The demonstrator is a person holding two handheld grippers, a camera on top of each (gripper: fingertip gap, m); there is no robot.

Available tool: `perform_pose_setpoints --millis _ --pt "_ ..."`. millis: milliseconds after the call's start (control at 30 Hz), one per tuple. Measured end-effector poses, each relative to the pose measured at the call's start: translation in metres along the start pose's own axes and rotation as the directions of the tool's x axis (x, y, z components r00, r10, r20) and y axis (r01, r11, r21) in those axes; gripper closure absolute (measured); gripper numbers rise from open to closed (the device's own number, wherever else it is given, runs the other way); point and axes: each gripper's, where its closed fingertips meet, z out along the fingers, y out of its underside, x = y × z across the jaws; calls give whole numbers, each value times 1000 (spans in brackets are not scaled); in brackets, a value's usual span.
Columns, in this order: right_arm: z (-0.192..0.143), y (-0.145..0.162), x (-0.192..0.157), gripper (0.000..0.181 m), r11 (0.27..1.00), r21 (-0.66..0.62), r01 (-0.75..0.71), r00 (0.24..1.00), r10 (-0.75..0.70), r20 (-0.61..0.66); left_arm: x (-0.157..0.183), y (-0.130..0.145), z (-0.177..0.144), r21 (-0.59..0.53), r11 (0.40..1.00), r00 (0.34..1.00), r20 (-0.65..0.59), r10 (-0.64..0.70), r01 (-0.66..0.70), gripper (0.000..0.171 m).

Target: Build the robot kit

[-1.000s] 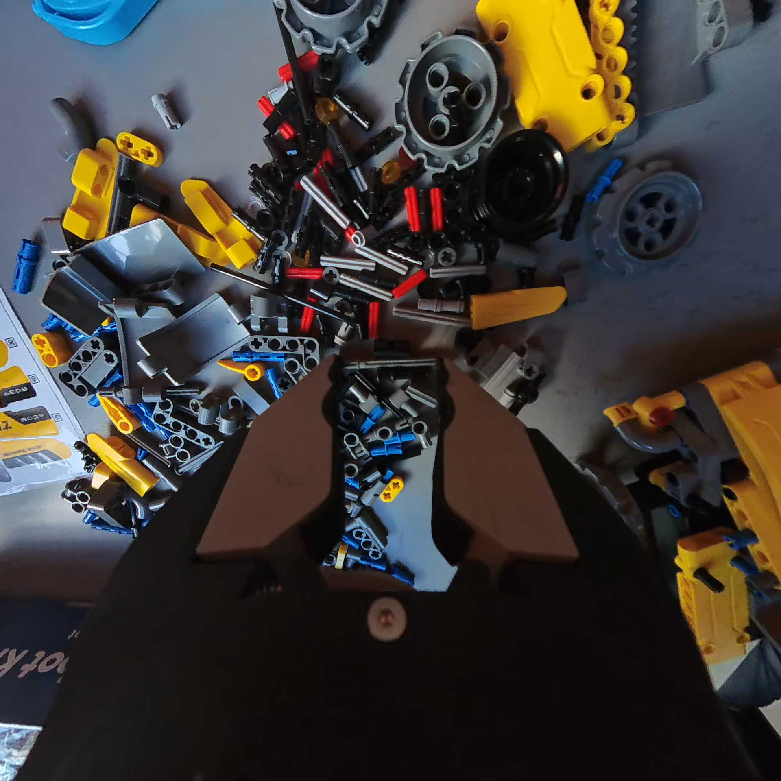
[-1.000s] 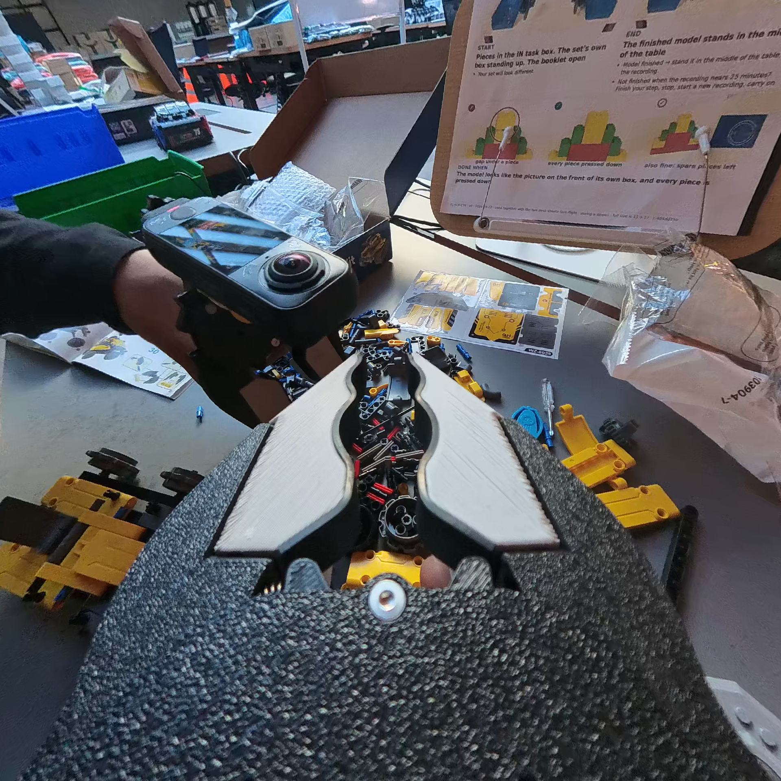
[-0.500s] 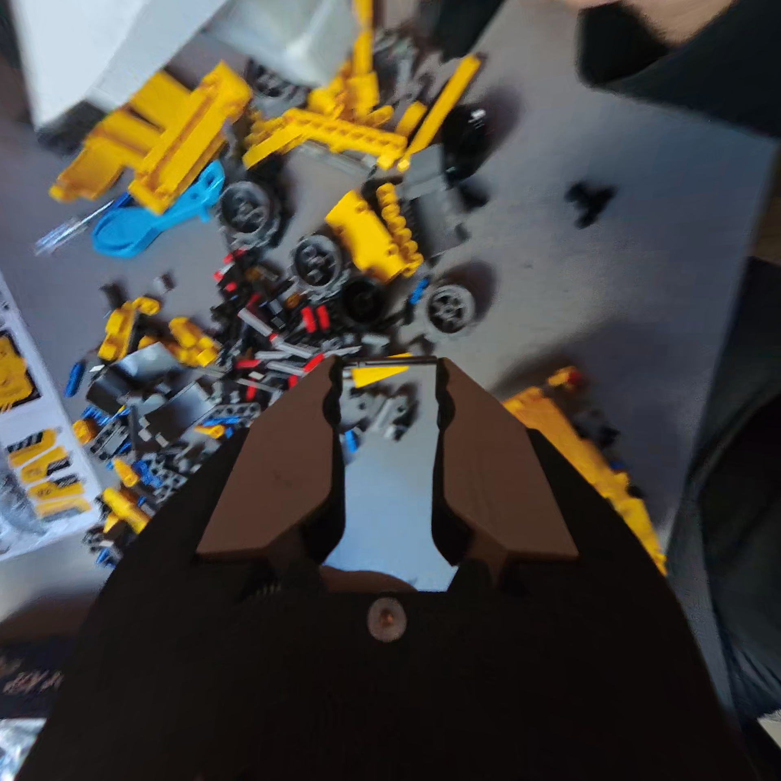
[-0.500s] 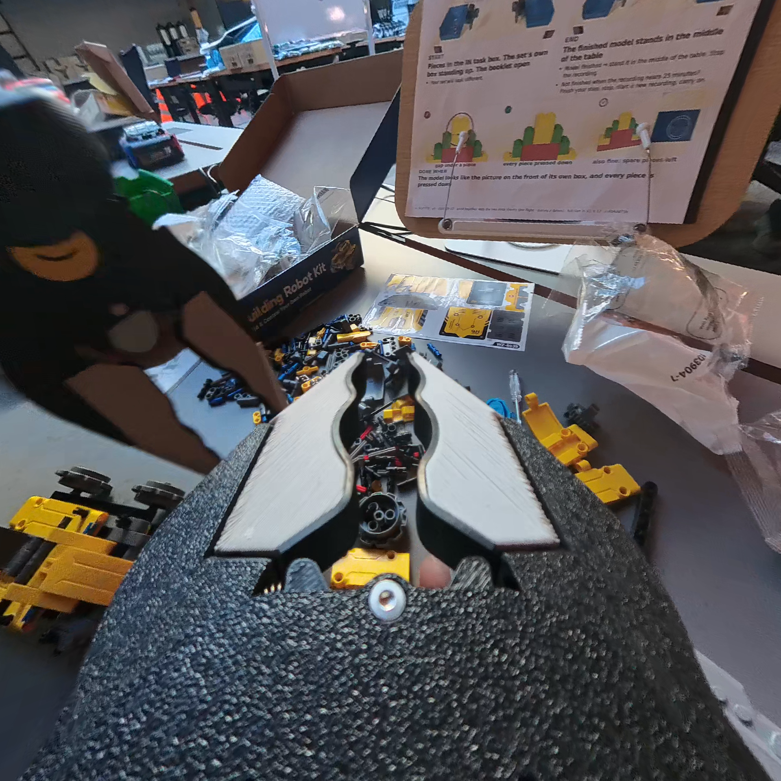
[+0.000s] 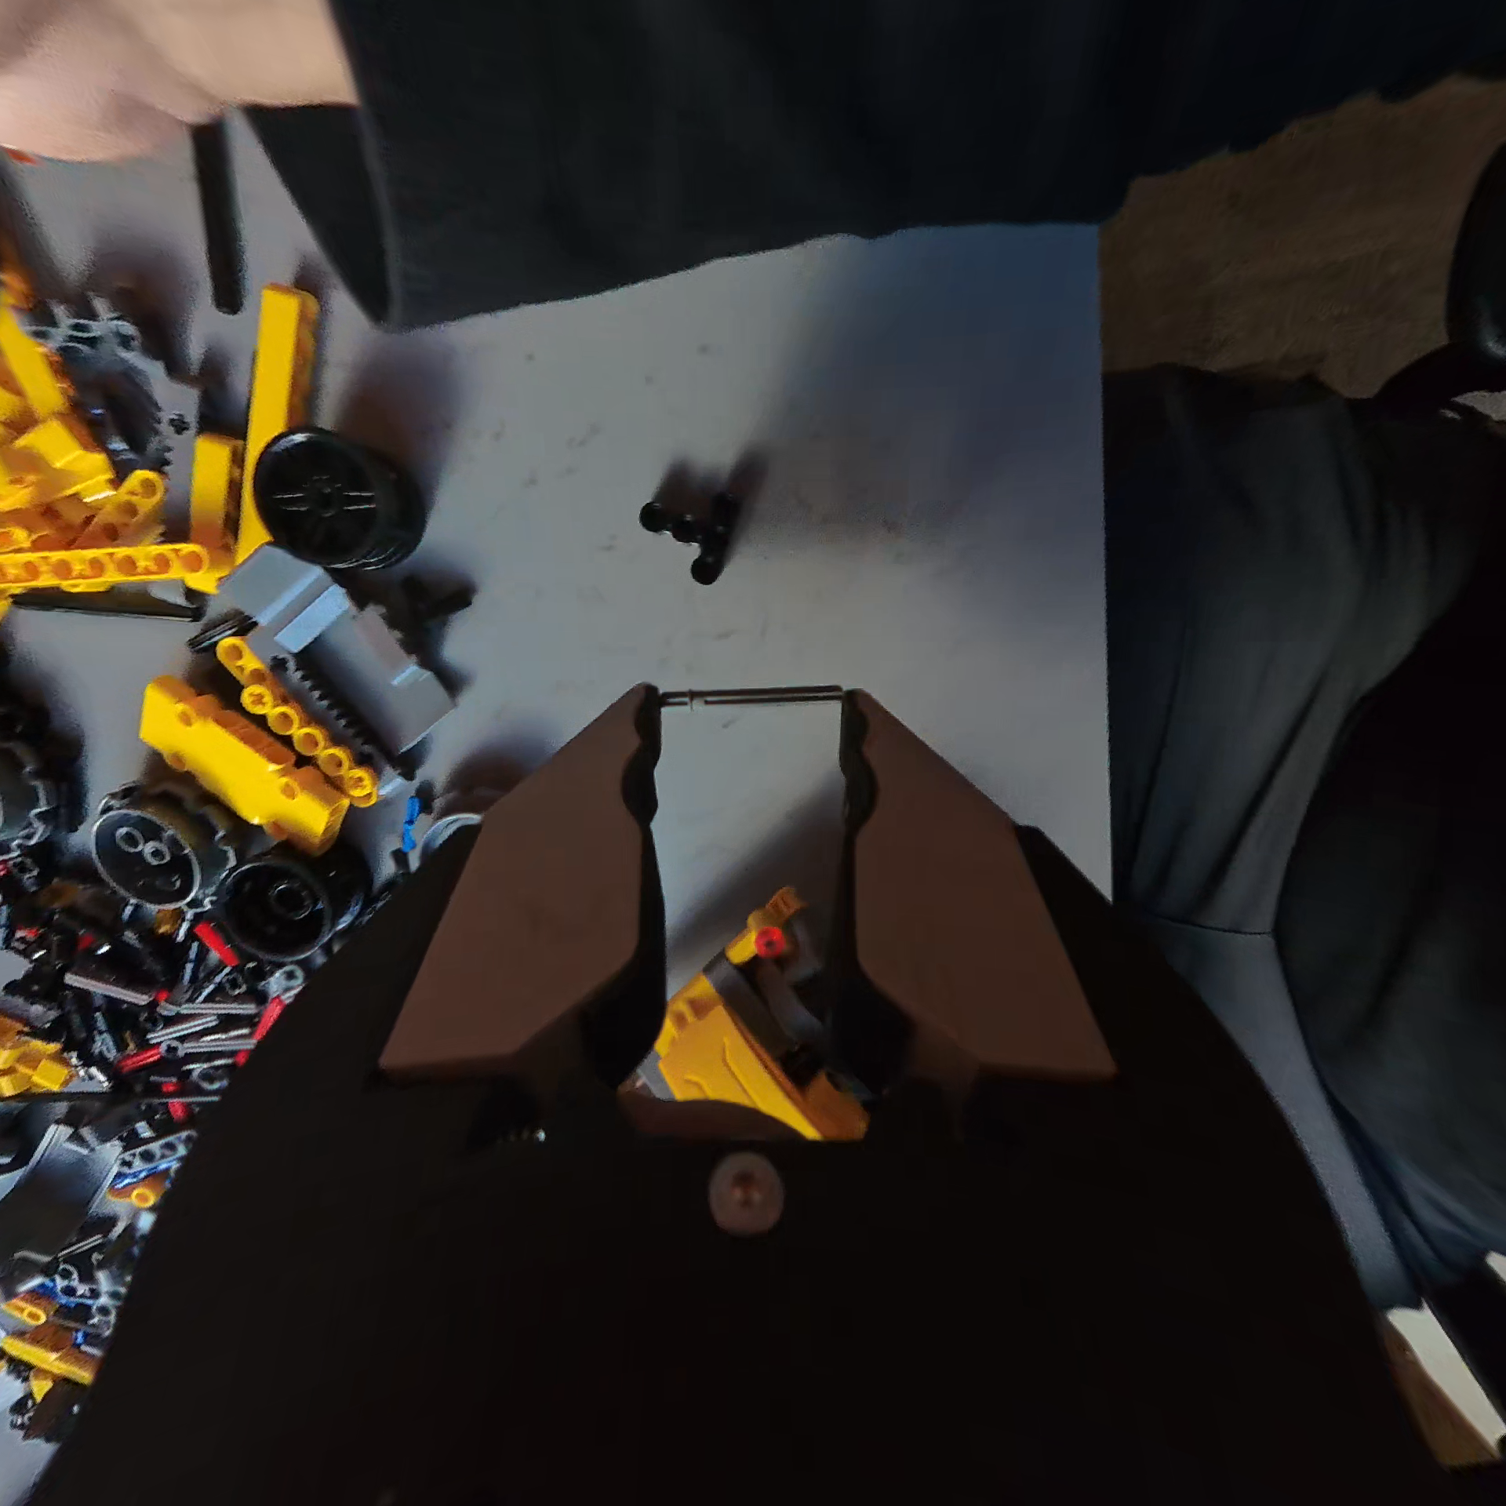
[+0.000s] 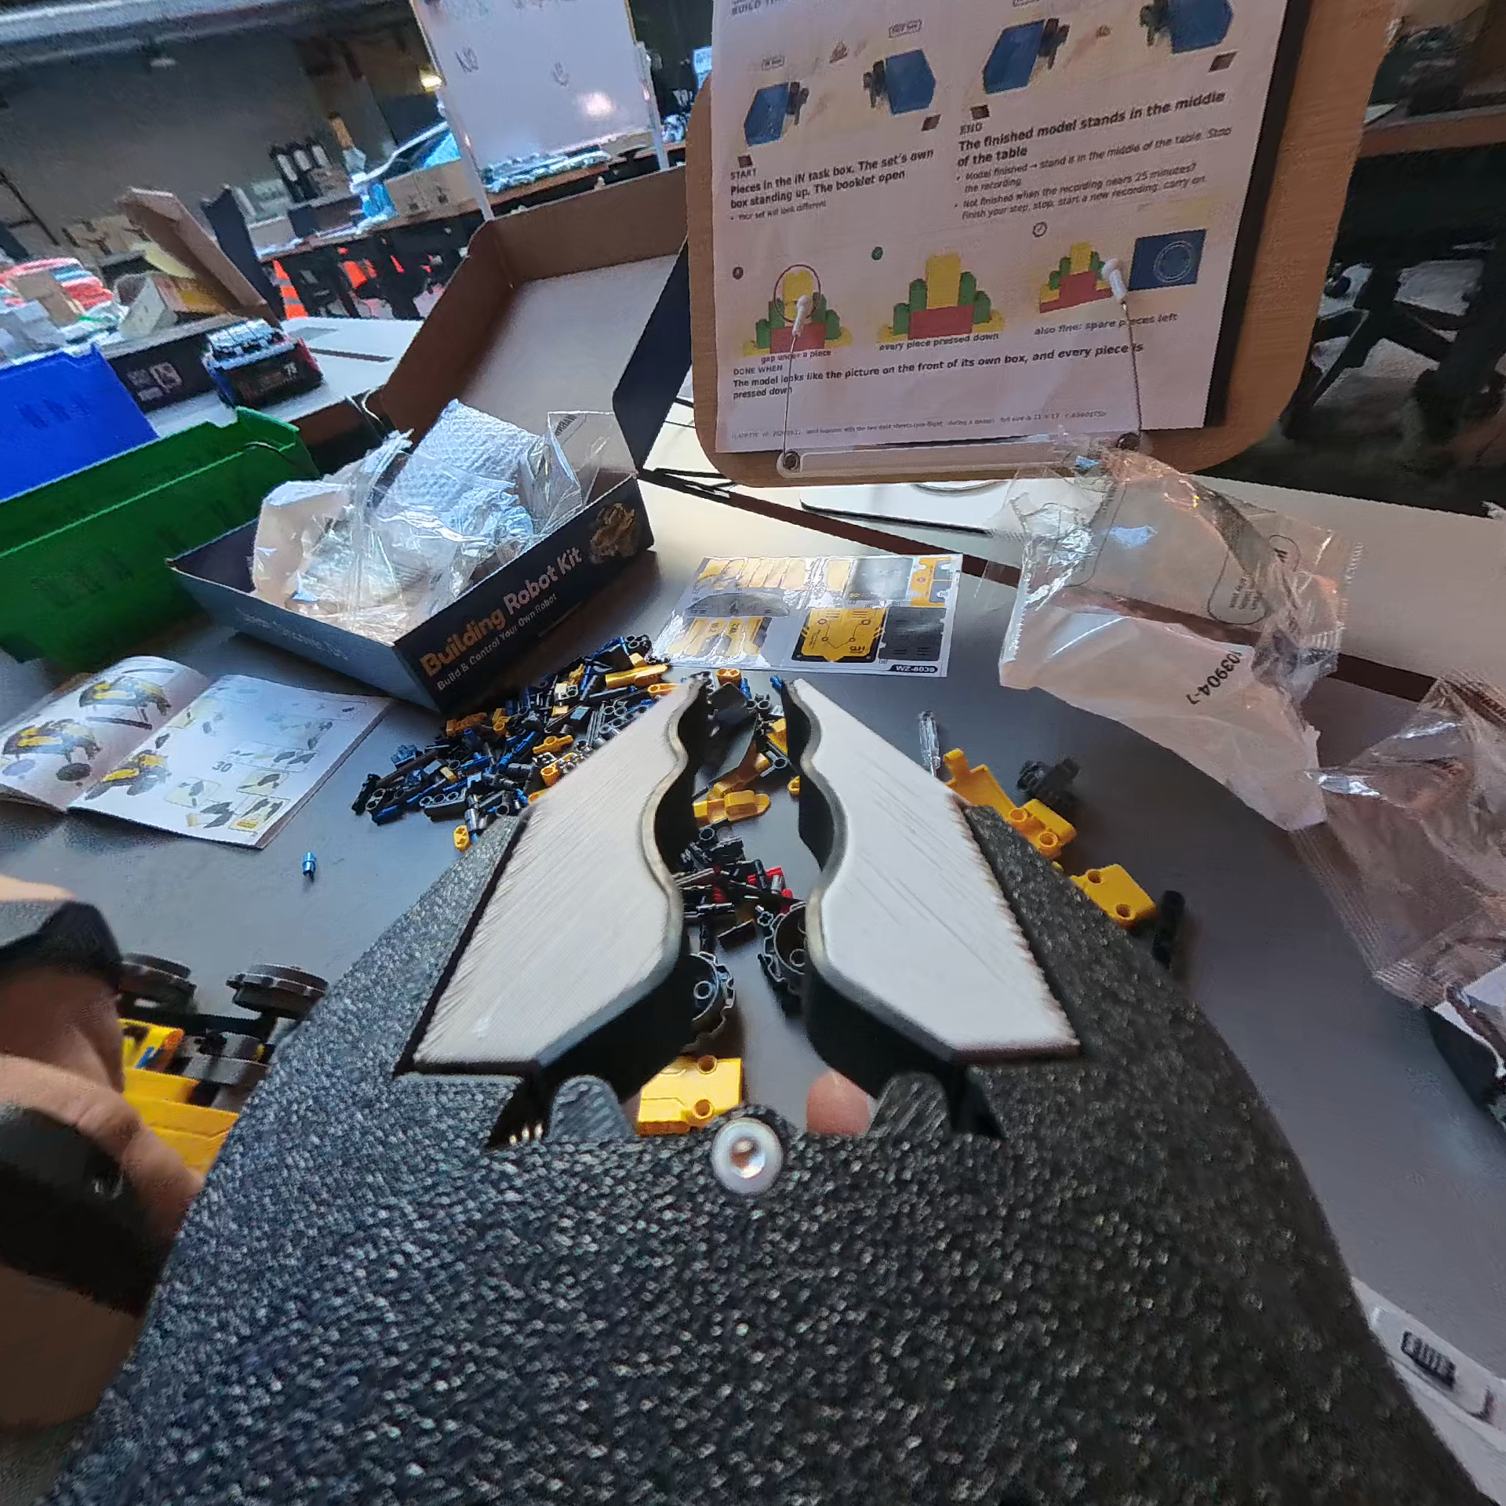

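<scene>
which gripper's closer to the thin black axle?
Left. The left gripper has the thin black axle spanning its fingertips. The right gripper hovers over the loose parts pile, no axle there.

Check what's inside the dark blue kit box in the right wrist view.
The dark blue kit box holds crumpled clear plastic bags piled above its rim. Whatever lies beneath them is covered, so loose parts there can't be confirmed.

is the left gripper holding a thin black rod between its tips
Yes, the left gripper has a thin black rod spanning crosswise between its two fingertips, above the bare grey table.
</scene>
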Motion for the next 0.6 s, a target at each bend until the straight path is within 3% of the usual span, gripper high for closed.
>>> perform_pose_setpoints --millis 233,400,500,600 --pt "-8 -10 -2 163 999 41 1 1000 -1 5 -6 7 20 -75 997 997 66 27 -22 131" --pt "-5 -4 1 163 998 16 53 998 -52 -26 -6 4 19 -43 999 996 89 -6 10 123" --pt "-8 -1 15 160 987 14 163 979 -160 -124 -6 4 -3 14 998 989 135 -67 66 121" --pt "-21 5 24 160 978 61 198 967 -185 -178 1 7 -53 172 976 969 184 -164 132 121"
